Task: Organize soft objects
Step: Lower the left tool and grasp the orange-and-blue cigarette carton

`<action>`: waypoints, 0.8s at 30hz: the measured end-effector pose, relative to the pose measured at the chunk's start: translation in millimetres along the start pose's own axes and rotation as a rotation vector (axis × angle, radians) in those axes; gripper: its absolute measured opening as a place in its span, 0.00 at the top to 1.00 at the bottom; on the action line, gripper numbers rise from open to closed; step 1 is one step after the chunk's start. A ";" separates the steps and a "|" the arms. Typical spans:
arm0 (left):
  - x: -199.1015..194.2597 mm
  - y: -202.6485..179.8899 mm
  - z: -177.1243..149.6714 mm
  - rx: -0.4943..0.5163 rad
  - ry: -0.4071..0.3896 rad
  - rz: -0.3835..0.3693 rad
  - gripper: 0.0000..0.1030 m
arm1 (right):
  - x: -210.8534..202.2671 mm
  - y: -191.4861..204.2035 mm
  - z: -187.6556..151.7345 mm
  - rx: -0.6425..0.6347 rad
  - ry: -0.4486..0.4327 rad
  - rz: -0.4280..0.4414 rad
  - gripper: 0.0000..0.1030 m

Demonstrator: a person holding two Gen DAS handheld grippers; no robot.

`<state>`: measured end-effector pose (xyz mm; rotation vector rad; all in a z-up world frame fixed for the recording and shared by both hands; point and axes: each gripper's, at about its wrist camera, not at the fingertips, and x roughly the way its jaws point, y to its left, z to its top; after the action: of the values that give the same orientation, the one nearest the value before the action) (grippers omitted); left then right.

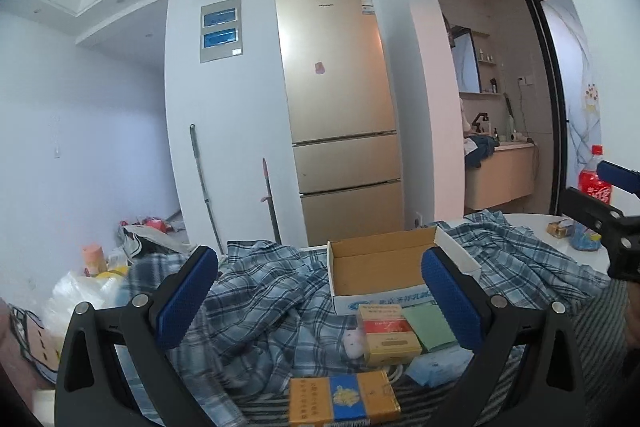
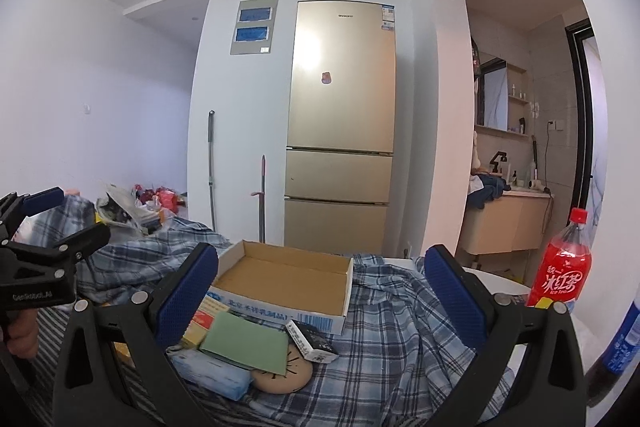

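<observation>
A white-walled room held a gold fridge (image 2: 340, 115) at twelve o'clock, with an arched washroom nook off at two. In front, a blue plaid cloth (image 2: 384, 339) lay rumpled over the table (image 1: 540, 247), spreading from nine o'clock across to three. An open cardboard box (image 2: 288, 275) sat on it at twelve, empty, its long axis running left to right, open side up. Just before the box, small things crowded together: a green pad (image 2: 248, 343), a pale blue packet (image 2: 212, 375), a round tan cushion (image 2: 288, 379) partly under the pad, a black-and-white carton (image 2: 314, 343), and a yellow-and-red carton (image 1: 388, 335). An orange-and-blue carton (image 1: 344, 401) lay at six in the left view. A red bottle of iced tea (image 2: 564, 267) stood upright at three. The left gripper (image 1: 320, 295) hovered with jaws spread wide, nothing between them. The right gripper (image 2: 320, 295) likewise gaped wide and empty above the pad and cloth
</observation>
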<state>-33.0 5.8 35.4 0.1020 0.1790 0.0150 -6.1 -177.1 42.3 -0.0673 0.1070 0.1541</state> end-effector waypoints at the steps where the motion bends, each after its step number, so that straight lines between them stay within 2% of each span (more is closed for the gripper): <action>1: -3.7 3.4 2.4 -0.012 0.012 -0.007 0.00 | -2.1 0.6 3.9 0.005 0.003 0.002 0.00; 4: -8.0 8.9 7.3 -0.029 0.071 -0.046 0.00 | -6.5 0.5 11.0 0.038 0.027 0.012 0.00; 8: -8.2 11.1 2.0 -0.042 0.150 -0.057 0.00 | -8.1 -1.0 11.1 0.086 0.060 0.019 0.00; 16: 18.6 3.1 -40.9 -0.032 0.369 -0.093 0.00 | 2.9 5.5 -0.9 0.102 0.085 0.017 0.00; 20: 34.7 3.9 -59.0 -0.021 0.430 -0.078 0.00 | 12.2 11.2 -13.4 0.076 0.110 0.012 0.00; 24: 47.8 5.8 -65.4 -0.062 0.497 -0.126 0.00 | 20.7 13.9 -24.0 0.068 0.146 0.027 0.00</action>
<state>2.3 19.3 -36.5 0.0230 0.6812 -0.0807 9.6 -162.1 15.3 -0.0096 0.2584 0.1721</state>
